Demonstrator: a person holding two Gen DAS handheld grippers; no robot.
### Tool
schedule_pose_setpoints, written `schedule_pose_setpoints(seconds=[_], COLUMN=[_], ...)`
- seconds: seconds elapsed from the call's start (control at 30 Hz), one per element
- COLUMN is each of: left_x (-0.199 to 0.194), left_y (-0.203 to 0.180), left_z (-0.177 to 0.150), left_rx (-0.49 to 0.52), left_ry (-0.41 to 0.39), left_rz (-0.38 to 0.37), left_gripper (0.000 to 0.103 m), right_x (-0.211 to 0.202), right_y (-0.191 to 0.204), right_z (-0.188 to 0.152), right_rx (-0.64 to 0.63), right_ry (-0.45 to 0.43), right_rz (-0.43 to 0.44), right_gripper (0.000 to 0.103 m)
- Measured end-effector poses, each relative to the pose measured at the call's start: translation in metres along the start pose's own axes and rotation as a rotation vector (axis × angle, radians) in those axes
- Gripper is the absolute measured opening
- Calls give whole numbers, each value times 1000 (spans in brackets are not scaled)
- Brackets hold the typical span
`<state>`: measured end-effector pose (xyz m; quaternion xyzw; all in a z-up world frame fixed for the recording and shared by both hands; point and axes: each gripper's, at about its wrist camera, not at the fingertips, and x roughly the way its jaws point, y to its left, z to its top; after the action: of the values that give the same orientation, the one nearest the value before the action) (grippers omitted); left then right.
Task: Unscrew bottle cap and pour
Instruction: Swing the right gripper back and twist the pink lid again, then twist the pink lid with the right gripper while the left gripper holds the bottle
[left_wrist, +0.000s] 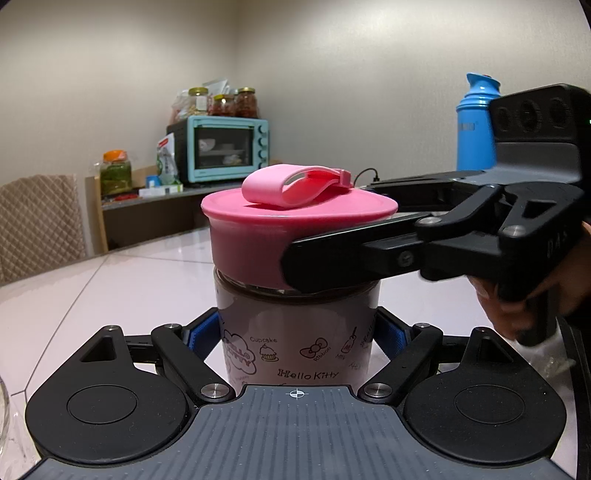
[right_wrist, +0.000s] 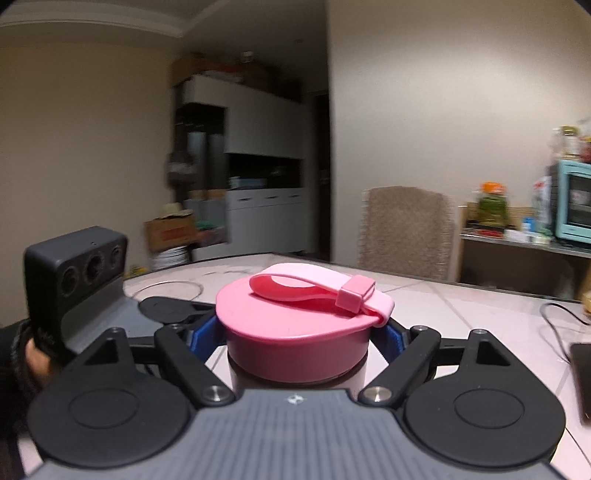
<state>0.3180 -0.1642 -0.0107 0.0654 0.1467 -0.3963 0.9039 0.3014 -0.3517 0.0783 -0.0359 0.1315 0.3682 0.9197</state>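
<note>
Pink plastic tops the bottle (left_wrist: 297, 332) standing upright on the pale tiled worktop (left_wrist: 122, 280), its glass body printed with cartoon lettering and dark liquid showing below the neck. My left tool (left_wrist: 297, 328) grips the bottle's body low down, blue pads pressed against either side of the glass. My right tool (right_wrist: 299, 332) comes in from the right of the left camera's view and is clamped around the pink cap (right_wrist: 295, 325), one black finger lying across the cap's skirt. A looped pink strap (right_wrist: 314, 288) lies folded flat on top of the cap. A hand (left_wrist: 517, 302) holds the right tool's handle. Behind, a blue flask (left_wrist: 474, 125) stands on the worktop, and a turquoise toaster oven (left_wrist: 225, 147) sits on a side shelf with jars on top.
</note>
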Motion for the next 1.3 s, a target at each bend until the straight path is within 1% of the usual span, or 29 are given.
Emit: schedule_pose_setpoints(seconds=[0.13,0.23,0.4,0.43,0.47,0.7,0.83,0.97,1.3], left_x=[0,1,0,0,0,0,0,0,0], left_y=[1,1,1,1,1,1,1,2,2], left_z=[0,0,0,0,1,0,0,0,0], left_rx=[-1,-1,-1,-1,-1,-1,0,0,0], left_ry=[0,0,0,0,1,0,0,0,0], left_rz=[-1,-1,0,0,0,0,0,0,0], left_gripper=[89,89,89,89,89,89,89,90,90], right_x=[0,0,-3,-4,-6,-15,-18,-18,-7], right_y=[-21,-24,-22,-19,-16,6,27,38,39], right_z=[0,2,6,7,7,7,4,0,-3], right_rx=[-5,-16,-10,-14,-19,-26,-37,-5,65], right_ry=[-6,-5,5,5,6,19,17,-3,-25], right_rz=[131,161,149,131,109,-25,-130,-231,-287], right_gripper=[85,85,87,95,100,100,99,100,100])
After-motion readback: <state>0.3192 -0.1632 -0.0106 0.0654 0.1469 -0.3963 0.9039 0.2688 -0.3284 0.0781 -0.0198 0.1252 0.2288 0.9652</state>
